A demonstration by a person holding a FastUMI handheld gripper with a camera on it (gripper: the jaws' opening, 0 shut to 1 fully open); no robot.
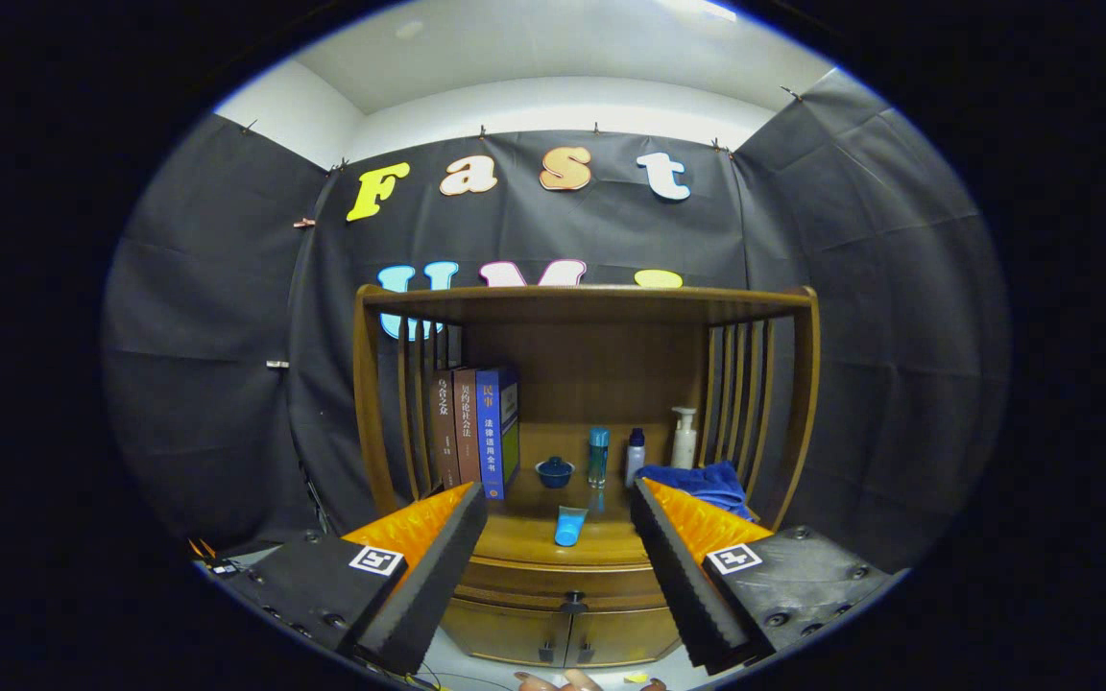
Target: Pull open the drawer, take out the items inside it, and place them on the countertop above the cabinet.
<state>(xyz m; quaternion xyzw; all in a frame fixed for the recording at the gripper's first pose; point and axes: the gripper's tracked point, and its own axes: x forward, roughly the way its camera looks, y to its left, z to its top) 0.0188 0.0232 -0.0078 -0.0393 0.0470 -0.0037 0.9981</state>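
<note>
Hand-held gripper [558, 537]: fingers spread wide, nothing between the pads, holding nothing. It hangs in front of the cabinet [572, 451], apart from it.

Left to right on the surface [524, 533] under the cabinet's top shelf:
- 3 books [476, 427] upright against the left slats, two brown, one blue
- 1 small blue bowl [554, 471], mid-back
- 1 light blue tube [569, 526] lying flat near the front edge, between the fingers as seen
- 1 teal bottle [598, 455] upright
- 1 small white bottle with dark cap [635, 456] just beside it
- 1 white pump bottle [685, 438] at back right
- 1 blue cloth [697, 483] bunched on the right, partly behind the right finger

Drawer [563, 581]: closed, below the surface, dark knob [573, 603] at centre. Contents hidden. 2 cabinet doors [563, 638] below, shut.

Room: black cloth booth walls, white ceiling, pale floor.
</note>
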